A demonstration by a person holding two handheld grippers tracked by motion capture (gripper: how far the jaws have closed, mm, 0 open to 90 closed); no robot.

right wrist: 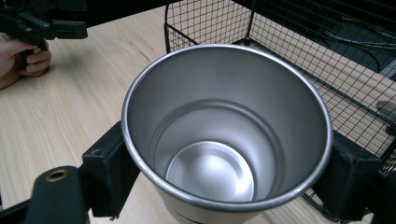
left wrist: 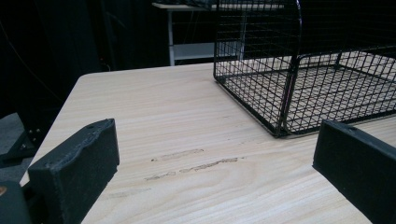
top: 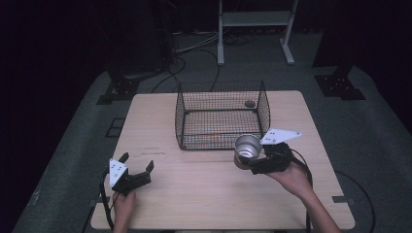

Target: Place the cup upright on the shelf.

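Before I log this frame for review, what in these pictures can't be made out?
- Small dark thing in the wire basket, high view: too small to identify.
- Metal cup outside wall, right gripper view: hidden by its own rim and the right gripper fingers.
- Left gripper body, left gripper view: cut off by the bottom edge.

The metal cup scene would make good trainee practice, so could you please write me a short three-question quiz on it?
1. True or false: the right hand-held gripper is shut on the metal cup.
2. What is inside the cup?
3. The cup is: A) inside the wire basket, B) just in front of the basket, C) beside the left hand-held gripper.

Key: 1 true; 2 nothing; 3 B.
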